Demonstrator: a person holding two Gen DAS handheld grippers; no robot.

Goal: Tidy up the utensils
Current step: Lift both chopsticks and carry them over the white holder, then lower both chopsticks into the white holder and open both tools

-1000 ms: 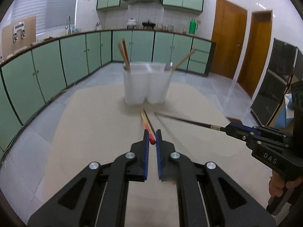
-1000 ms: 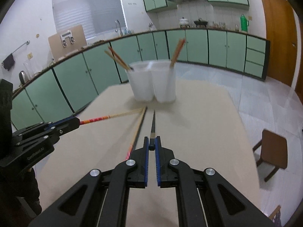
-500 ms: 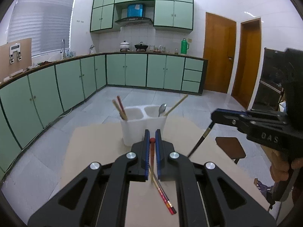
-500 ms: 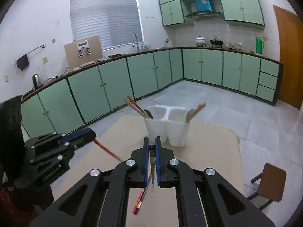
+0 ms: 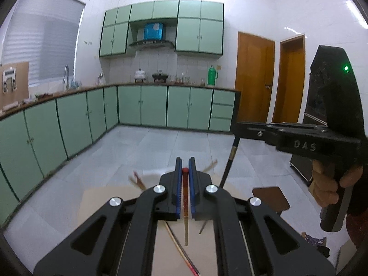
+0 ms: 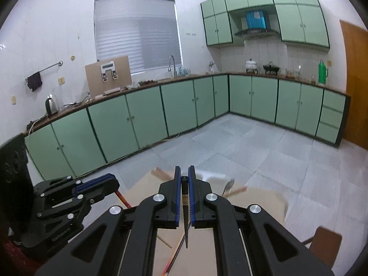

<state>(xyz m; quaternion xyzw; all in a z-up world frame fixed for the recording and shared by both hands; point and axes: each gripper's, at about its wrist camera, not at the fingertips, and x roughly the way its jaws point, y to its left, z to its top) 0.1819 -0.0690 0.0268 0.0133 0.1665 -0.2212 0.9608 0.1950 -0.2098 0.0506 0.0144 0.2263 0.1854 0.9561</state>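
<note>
My left gripper (image 5: 185,163) is shut on a wooden chopstick with a red top (image 5: 185,209), which hangs down over the beige table (image 5: 103,204). My right gripper (image 6: 184,170) is shut on a black chopstick (image 6: 185,227) that also hangs tip down. Each gripper shows in the other's view: the right gripper (image 5: 240,127) with its black chopstick (image 5: 229,163), the left gripper (image 6: 113,184) with its red-ended chopstick (image 6: 123,199). The white two-cup holder (image 6: 212,176) is mostly hidden behind the fingers; a spoon (image 6: 228,185) and chopstick ends (image 6: 161,173) stick out of it.
More chopsticks (image 5: 181,250) lie on the table below the grippers. A brown stool (image 5: 271,197) stands on the tiled floor to the right of the table. Green cabinets line the far walls. A person's hand (image 5: 326,184) holds the right gripper's handle.
Both grippers have risen well above the table, each carrying its chopstick, which now hangs tip down. The holder has dropped low in both views, behind the fingers.
</note>
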